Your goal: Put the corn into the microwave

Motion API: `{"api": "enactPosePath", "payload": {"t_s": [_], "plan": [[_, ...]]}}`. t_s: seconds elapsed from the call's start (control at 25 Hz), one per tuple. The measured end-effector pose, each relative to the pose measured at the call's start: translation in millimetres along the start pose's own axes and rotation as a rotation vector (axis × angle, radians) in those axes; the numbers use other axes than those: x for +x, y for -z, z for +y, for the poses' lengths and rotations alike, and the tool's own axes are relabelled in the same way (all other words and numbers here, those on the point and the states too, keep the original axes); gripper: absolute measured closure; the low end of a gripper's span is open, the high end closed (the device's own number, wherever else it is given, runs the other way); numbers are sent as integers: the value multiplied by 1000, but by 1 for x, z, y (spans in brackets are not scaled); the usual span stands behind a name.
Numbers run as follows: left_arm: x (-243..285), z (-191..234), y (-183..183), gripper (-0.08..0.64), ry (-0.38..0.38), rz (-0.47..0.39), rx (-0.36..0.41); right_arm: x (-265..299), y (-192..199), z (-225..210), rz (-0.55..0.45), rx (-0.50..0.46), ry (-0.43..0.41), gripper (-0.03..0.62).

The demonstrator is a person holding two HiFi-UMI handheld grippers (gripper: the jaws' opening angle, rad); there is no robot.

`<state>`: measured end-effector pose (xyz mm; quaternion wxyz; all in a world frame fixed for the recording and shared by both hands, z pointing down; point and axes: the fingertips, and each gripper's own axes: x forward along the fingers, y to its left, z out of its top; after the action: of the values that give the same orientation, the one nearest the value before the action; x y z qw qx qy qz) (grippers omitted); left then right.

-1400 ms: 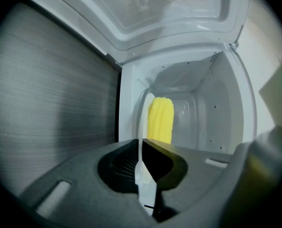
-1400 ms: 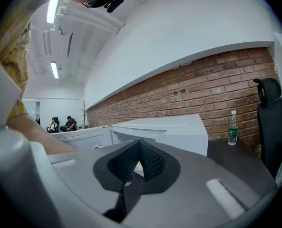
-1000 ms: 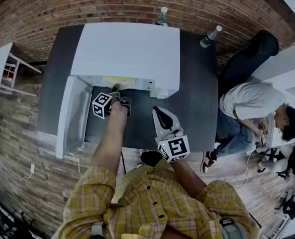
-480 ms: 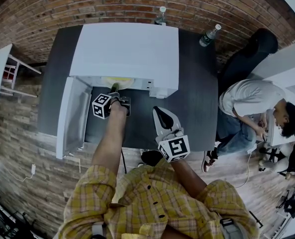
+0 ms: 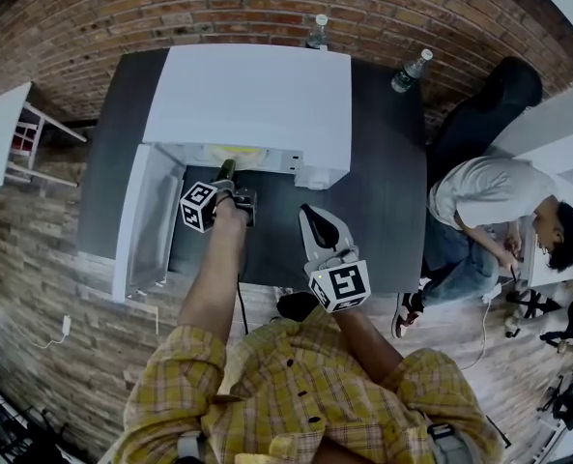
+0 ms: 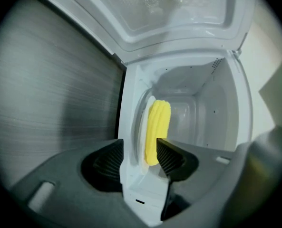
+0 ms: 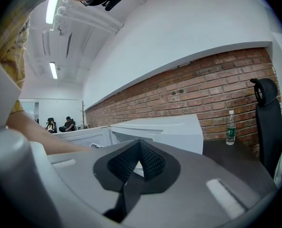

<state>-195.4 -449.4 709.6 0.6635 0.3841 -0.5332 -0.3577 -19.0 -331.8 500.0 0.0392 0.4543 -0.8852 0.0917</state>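
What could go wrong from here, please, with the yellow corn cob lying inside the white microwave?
1. The left gripper is opening its jaws with the near end of the yellow corn cob between them; a crooked withdrawal could drag it out.
2. The cob lies close to the front lip of the white microwave, so it may roll out or block the open white door.

The premises present as an open-plan office workroom: an exposed brick wall (image 5: 218,8), ceiling strip lights (image 7: 52,6), a dark table (image 5: 383,191) carrying a white microwave (image 5: 247,95) and water bottle (image 5: 409,70), a black office chair (image 7: 263,108), and seated people (image 7: 67,124) in the background.
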Motion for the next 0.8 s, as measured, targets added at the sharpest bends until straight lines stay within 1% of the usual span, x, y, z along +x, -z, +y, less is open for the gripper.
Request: {"api": "enactPosePath", "payload": {"t_s": [0.16,0.24,0.44,0.56,0.64,0.68,0.72,0.76,0.8], "plan": [[-23,-13,10,336,42,35,61,-4,-1,5,-1,-7,1,589],[-36,-18,16,357,64,52,89,-8,-2,9,-2,-9,1,589],[-70,-31,27,390,120,79,107,-20,-8,21,-15,-14,2,589],[-89,-36,35,450,147,99,132,-27,-9,28,-17,-17,2,589],[-103,-41,40,480,171,102,130,-32,-11,34,-21,-16,1,589],[-110,-43,41,518,183,100,129,-34,-12,37,-23,-16,1,589],[-118,-45,41,542,194,95,130,-37,-12,40,-24,-20,1,589],[-125,-47,42,559,207,93,134,-39,-13,43,-24,-25,1,589],[-132,-50,44,560,223,93,138,-41,-13,46,-24,-29,1,589]]}}
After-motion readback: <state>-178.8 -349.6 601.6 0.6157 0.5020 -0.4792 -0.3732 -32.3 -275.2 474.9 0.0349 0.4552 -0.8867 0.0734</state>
